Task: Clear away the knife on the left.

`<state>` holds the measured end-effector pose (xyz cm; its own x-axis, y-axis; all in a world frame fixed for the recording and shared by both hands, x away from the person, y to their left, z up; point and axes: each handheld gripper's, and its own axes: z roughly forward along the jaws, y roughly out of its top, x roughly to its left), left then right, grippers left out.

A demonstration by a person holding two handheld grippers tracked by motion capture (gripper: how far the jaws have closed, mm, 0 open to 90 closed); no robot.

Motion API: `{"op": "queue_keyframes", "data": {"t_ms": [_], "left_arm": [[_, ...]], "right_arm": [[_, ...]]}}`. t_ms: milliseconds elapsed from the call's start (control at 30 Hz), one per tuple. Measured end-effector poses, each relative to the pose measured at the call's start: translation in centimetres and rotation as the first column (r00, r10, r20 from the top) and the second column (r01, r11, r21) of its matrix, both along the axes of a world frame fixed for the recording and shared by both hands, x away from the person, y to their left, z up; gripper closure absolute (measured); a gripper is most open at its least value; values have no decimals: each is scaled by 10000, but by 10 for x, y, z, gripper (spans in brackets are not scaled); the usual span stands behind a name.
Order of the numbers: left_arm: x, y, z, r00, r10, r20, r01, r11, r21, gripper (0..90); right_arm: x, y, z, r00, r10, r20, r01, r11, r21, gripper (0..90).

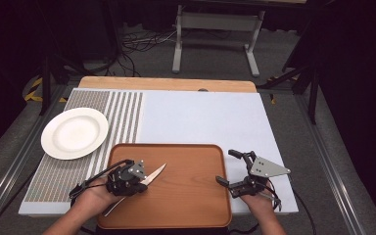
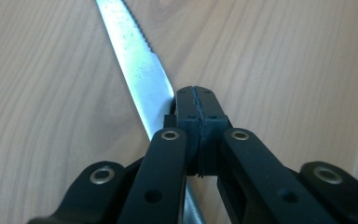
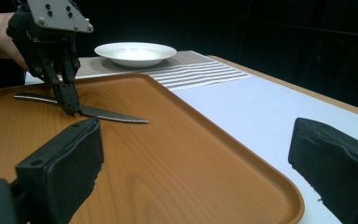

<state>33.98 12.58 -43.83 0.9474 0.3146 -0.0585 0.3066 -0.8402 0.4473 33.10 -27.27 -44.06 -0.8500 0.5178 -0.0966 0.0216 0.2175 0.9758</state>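
Two black jaws of the right gripper [image 3: 191,172] stand wide apart with nothing between them, looming at the bottom of the right gripper view as that tool waits over the right rim of the wooden tray [image 1: 196,205]; in the high view it hovers at the tray's right edge, held in the person's right hand [image 1: 258,204]. Across the tray, the left gripper [image 1: 136,180] points down and its pads are pressed together on the knife [image 1: 152,175], clamped where blade meets handle, with the serrated blade running out ahead of the jaws in the left gripper view. The knife sits low over the tray's left half; whether it rests on the wood or is raised a touch cannot be told. Its long axis runs on a diagonal in the high view, the tip aimed up and to the right toward the tray's middle, the handle trailing down and left under the person's left hand [image 1: 95,198]. A white plate [image 1: 74,133] lies on the striped part of the mat [image 1: 127,112], well apart from the tray and beyond its left corner. By the look of it, the step in hand is the pick-up of the knife, the grip already made. The next move would call for a steady lift that keeps the blade level, since a hold so near the middle could let it swing.
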Motion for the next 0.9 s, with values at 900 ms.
{"op": "queue_keyframes", "data": {"t_ms": [900], "left_arm": [[7,17,0,9955,938,141,-939,9955,119,900]], "right_arm": [[-1,-1,0,10000,-19,25,19,10000,7,39]]}}
